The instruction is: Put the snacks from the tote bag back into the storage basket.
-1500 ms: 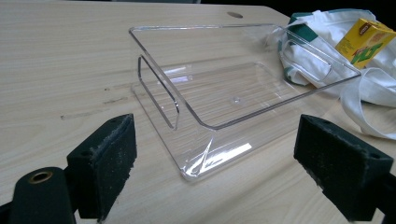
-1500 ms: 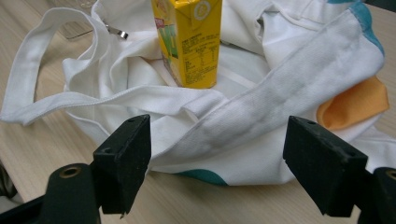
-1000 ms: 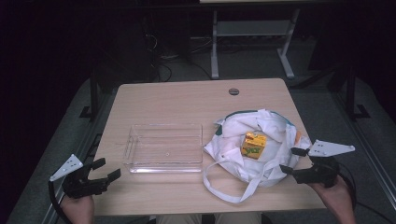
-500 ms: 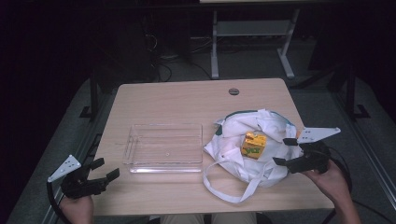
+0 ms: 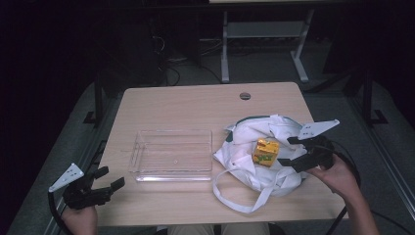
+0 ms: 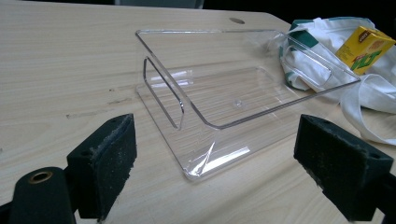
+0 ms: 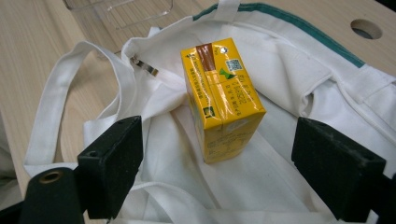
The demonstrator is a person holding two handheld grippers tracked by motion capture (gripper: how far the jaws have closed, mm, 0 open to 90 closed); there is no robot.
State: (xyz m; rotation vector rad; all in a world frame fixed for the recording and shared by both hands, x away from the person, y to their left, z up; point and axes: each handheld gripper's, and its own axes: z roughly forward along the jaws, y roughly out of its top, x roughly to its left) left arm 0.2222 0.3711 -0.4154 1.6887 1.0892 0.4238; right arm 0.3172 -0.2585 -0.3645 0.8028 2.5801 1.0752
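Dark room all around, pale wooden counter in the light. On the white tote bag at the right sits the yellow juice carton, well apart from the clear tray at centre. The right tool hovers just right of the carton, its jaws just opened wide, nothing between them. The left tool waits gaping and empty at the near-left corner. This looks like the approach; next, straddle the carton squarely and close.
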